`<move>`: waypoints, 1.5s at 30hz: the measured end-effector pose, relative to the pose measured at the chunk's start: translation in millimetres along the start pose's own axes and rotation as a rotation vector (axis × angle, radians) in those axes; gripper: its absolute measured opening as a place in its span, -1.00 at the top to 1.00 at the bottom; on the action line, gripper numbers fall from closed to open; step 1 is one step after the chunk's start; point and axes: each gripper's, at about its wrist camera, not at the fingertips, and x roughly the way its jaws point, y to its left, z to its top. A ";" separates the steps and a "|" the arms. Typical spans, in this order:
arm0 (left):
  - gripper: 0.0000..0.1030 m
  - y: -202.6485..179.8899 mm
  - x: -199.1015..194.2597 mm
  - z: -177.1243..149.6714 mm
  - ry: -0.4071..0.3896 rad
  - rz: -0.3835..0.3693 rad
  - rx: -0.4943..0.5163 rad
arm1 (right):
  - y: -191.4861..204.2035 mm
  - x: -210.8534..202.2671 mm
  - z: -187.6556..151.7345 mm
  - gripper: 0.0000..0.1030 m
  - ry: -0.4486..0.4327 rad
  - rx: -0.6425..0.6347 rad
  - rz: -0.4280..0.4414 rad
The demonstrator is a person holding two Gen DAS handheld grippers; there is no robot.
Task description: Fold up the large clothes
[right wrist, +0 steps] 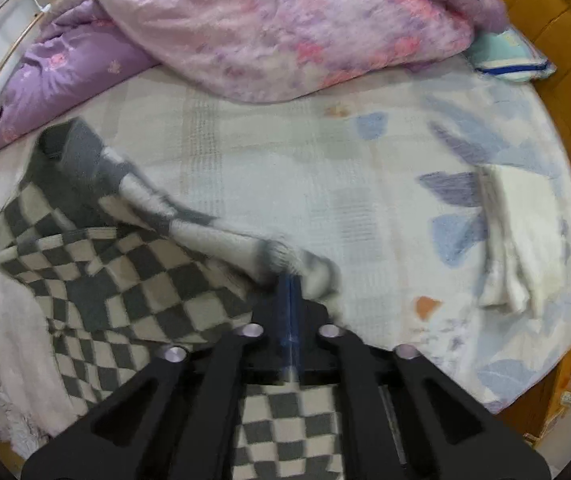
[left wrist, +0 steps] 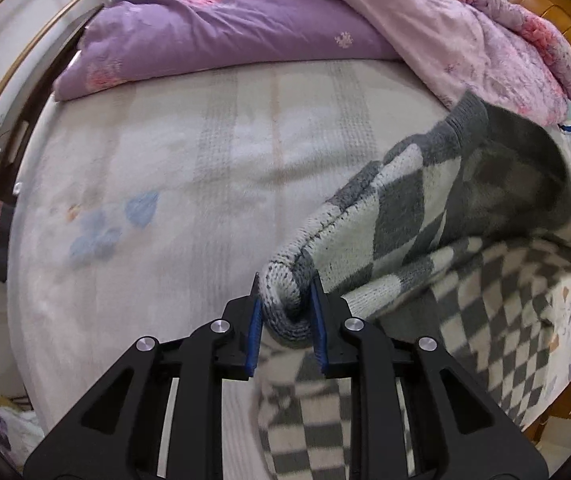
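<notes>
Big bed [left wrist: 213, 168] with purple quilts [left wrist: 221, 28] piled at the far end, checkered grey sweater [left wrist: 465, 240] sprawled near-right, looks like mid-fold so next is probably carrying both pinched edges across together, left gripper [left wrist: 285, 304] clamped on a bunched knit corner, right gripper [right wrist: 290, 300] squeezed nearly closed on another edge, both low.

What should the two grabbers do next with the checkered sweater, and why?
Probably carry both pinched ends forward and lay them flat. The left gripper pinches the checkered sweater at a bunched knit end, the right gripper clamps another, and it hangs between them above the bed.
</notes>
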 end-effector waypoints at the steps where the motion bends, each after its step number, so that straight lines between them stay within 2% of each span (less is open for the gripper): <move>1: 0.61 -3.8 -12.4 -14.3 -0.006 -0.012 -0.011 | -8.1 -10.0 -6.3 1.00 -0.018 0.004 0.006; 3: 0.62 -11.5 -26.1 -33.7 -0.008 -0.041 -0.016 | -17.8 -19.4 -19.2 1.00 -0.017 -0.006 0.048; 6: 0.64 -43.3 -45.2 -64.3 -0.048 -0.010 0.070 | -20.1 -13.0 -37.0 0.99 0.010 -0.067 0.008; 9: 0.65 -65.1 -54.6 -83.6 -0.075 -0.004 0.096 | -26.8 5.7 -41.1 0.94 0.068 -0.010 0.117; 10: 0.65 -68.6 -54.7 -87.5 -0.072 0.000 0.108 | -27.2 12.6 -39.3 0.73 0.079 0.000 0.126; 11: 0.65 -69.9 -53.8 -90.4 -0.072 0.003 0.113 | -27.0 25.2 -33.5 0.33 0.101 0.007 0.126; 13: 0.65 -64.5 -50.1 -91.9 -0.068 -0.010 0.098 | -27.6 49.3 -16.3 -0.34 0.107 0.016 0.111; 14: 0.65 -60.5 -47.8 -90.2 -0.066 -0.019 0.083 | -29.1 57.7 -8.3 -0.34 0.095 0.020 0.093; 15: 0.65 -54.0 -44.8 -86.6 -0.064 -0.030 0.067 | -27.6 71.7 5.7 -0.34 0.092 0.029 0.078; 19: 0.65 -35.4 -34.1 -68.9 -0.073 -0.030 0.075 | -23.7 136.8 62.0 -0.35 0.150 0.111 0.120; 22: 0.65 -15.2 -14.2 -49.4 -0.052 -0.044 0.040 | -20.3 184.1 100.0 -0.34 0.161 0.148 0.062; 23: 0.64 -9.9 -7.4 -43.2 -0.051 -0.044 0.035 | -19.9 195.4 108.6 -0.28 0.161 0.165 0.046; 27: 0.65 8.2 21.1 -23.3 -0.043 -0.051 0.006 | -17.7 253.9 131.0 0.02 0.224 0.231 0.089; 28: 0.65 12.8 27.6 -19.2 -0.043 -0.064 -0.009 | -14.4 264.9 133.1 0.30 0.221 0.227 0.103; 30: 0.64 17.8 33.3 -14.7 -0.050 -0.065 -0.023 | -11.4 273.6 130.9 0.41 0.228 0.247 0.088; 32: 0.64 21.0 34.5 -12.7 -0.051 -0.070 -0.046 | -10.8 264.9 127.6 0.63 0.197 0.256 0.087; 35: 0.64 18.5 31.5 -12.8 -0.040 -0.063 -0.052 | -12.6 223.8 114.9 0.68 0.117 0.235 0.100; 39: 0.64 10.0 20.9 -21.4 -0.043 -0.054 -0.050 | -17.6 152.5 89.9 0.70 0.054 0.187 0.205; 42: 0.64 -0.6 8.3 -35.1 -0.039 -0.043 -0.048 | -23.3 105.8 68.0 0.72 0.022 0.134 0.258; 45: 0.64 -10.5 -12.9 -56.1 -0.056 -0.022 -0.045 | -33.4 63.7 31.9 0.72 -0.006 0.103 0.290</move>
